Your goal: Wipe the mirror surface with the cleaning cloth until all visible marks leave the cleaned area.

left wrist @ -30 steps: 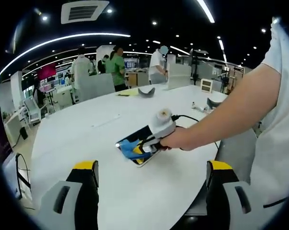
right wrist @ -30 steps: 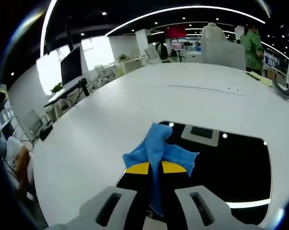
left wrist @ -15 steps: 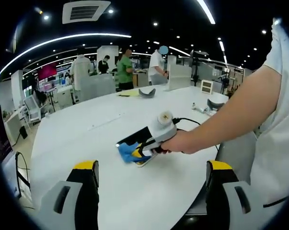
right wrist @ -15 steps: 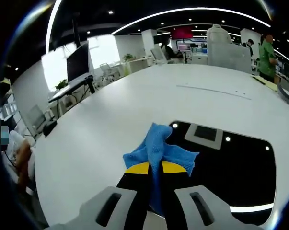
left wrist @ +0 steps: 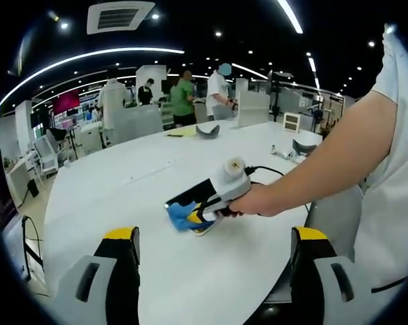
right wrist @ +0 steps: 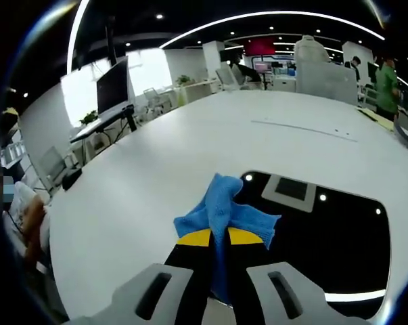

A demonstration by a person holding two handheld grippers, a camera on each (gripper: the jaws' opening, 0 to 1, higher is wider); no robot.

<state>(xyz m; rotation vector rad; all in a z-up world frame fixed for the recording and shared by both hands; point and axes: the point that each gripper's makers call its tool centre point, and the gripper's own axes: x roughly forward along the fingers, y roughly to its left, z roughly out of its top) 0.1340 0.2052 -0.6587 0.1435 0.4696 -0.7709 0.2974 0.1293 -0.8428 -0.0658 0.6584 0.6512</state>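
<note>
Right tool (right wrist: 219, 237): jaws clenched on the blue cleaning cloth (right wrist: 225, 211), yellow tips pressed together with the cloth bunched up and fanning out ahead of them. In the left gripper view the same tool (left wrist: 205, 211) sits low over the mirror (left wrist: 190, 198), cloth (left wrist: 181, 216) at the mirror's near left corner.

Cloth position: it rests at the near left edge of the mirror (right wrist: 325, 237), partly over the dark glass and partly over the white table (right wrist: 156, 176). Contact with the glass looks likely but cannot be confirmed.

Mirror: lies flat on the table, reflecting ceiling lights and a vent panel. The visible glass shows no obvious smears, though marks this fine would be hard to tell. Judgement: wiping is under way, with the cloth at one corner; the far and right portions may yet need passes, so the task reads as mid-course, not finished.

Pose: the person's hand (left wrist: 252, 201) grips the right tool, forearm reaching in from the right, tool angled down toward the table.

Left tool (left wrist: 214, 237): jaws released and wide apart, holding nothing, poised above the near table edge, well apart from the mirror.
</note>
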